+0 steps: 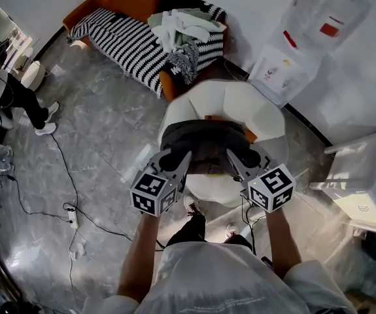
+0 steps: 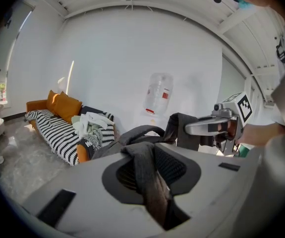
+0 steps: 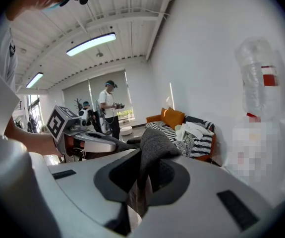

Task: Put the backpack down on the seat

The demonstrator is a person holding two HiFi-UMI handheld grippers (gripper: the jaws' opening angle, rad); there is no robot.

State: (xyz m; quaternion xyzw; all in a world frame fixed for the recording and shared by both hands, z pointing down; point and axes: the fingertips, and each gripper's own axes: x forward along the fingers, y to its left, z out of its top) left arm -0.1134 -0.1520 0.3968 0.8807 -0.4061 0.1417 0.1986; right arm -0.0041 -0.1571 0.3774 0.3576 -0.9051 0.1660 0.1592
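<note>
A dark grey backpack (image 1: 204, 141) hangs just over the seat of a white armchair (image 1: 256, 110), straight ahead of me in the head view. My left gripper (image 1: 173, 162) grips it at its left side and my right gripper (image 1: 238, 159) at its right side. In the left gripper view a grey backpack strap (image 2: 144, 165) runs between the jaws, which are shut on it. The right gripper view shows another grey strap (image 3: 149, 165) pinched the same way. Each gripper sees the other across the bag: the right gripper (image 2: 216, 127) and the left gripper (image 3: 83, 134).
A black-and-white striped sofa (image 1: 125, 41) with orange cushions and a heap of clothes stands behind the armchair. A water dispenser (image 1: 305, 38) is at the back right, a white cabinet (image 1: 364, 175) at the right. A cable with a power strip (image 1: 73, 220) lies on the floor. A person (image 1: 17, 97) stands at the left.
</note>
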